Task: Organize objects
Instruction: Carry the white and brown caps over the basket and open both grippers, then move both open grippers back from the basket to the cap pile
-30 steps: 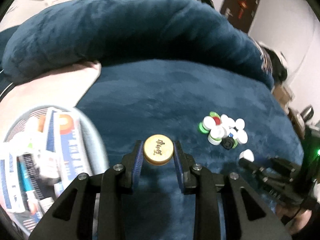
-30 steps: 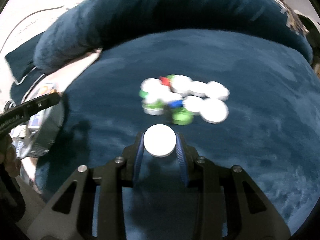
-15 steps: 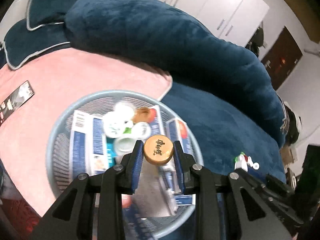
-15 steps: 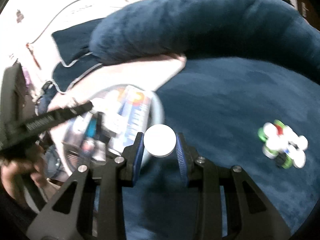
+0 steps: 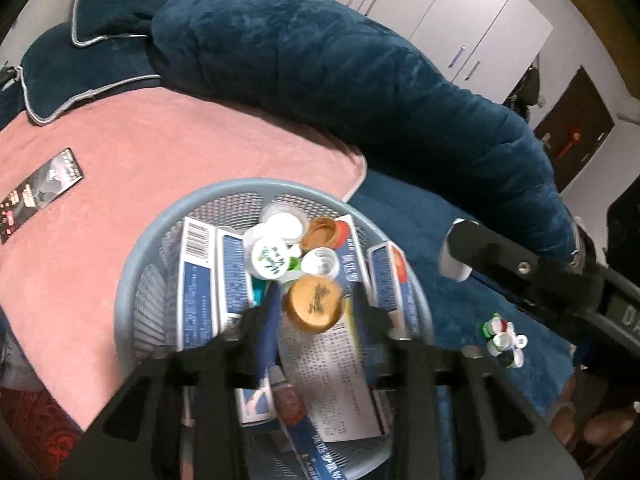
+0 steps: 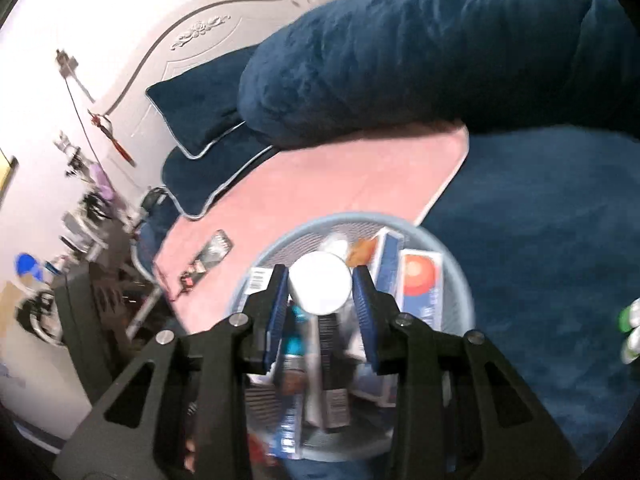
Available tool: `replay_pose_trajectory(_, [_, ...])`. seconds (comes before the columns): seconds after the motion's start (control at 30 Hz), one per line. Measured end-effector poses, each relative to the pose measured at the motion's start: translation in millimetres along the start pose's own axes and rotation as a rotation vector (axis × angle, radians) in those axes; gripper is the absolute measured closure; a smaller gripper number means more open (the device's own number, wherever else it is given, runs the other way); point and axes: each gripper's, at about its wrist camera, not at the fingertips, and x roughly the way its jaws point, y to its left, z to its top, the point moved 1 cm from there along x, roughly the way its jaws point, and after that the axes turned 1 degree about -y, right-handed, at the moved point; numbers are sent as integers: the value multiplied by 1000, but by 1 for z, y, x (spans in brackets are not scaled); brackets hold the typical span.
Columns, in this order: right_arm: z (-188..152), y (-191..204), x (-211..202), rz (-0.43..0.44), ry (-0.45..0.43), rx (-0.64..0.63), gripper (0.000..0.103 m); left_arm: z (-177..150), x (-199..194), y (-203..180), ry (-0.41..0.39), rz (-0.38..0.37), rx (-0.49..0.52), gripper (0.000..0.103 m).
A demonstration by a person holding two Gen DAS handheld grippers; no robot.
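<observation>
Round pale-blue mesh basket [image 5: 136, 272], lower centre of frame, on pink blanket [image 5: 160, 160]: holds blue-and-white cartons [image 5: 198, 280], white caps [image 5: 284, 226], one brown cap.

Left hand-held gripper [image 5: 314, 308] jaws opening; gold round bottle cap [image 5: 314, 304] between them, pads clear.

Right hand-held gripper [image 6: 320, 290] clamps white round bottle cap [image 6: 320, 282] over basket, jaws starting to open.

Loose cap pile [image 5: 504, 340] on blue bed, lower right.

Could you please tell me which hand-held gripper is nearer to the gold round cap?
Left. The left hand-held gripper brackets the gold round cap over the blue mesh basket, its jaws opening. The right hand-held gripper sits off beside it, clamping a white round cap.
</observation>
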Motion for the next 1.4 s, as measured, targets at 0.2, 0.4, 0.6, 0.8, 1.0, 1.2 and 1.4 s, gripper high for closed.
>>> replay_pose_trajectory(0.2, [-10,-2,-19,-122,-65,-49,11,-1,2,-1,-33,145,45,1])
replay_pose_trajectory(0.4, [-17,-28,-34,-267,-62,-85,3,-3,2,-6,-37,165,64,1])
replay_pose_trajectory(0.6, [-33,-69,-59,-336,-57,-42,0,-6,0,-16,-41,167,96,0])
replay_pose_trajectory(0.8, [-54,-107,-78,-403,-40,1,0,-13,4,-41,-26,166,166,0])
replay_pose_trajectory(1.0, [-61,-139,-96,-448,-42,48,0,-17,8,-72,-17,145,223,0])
replay_pose_trajectory(1.2, [-64,-172,-122,-490,-59,71,0,-27,17,-112,6,111,304,0])
replay_pose_trajectory(1.4, [-69,-225,-158,-572,-66,126,0,-48,32,-162,47,62,434,0])
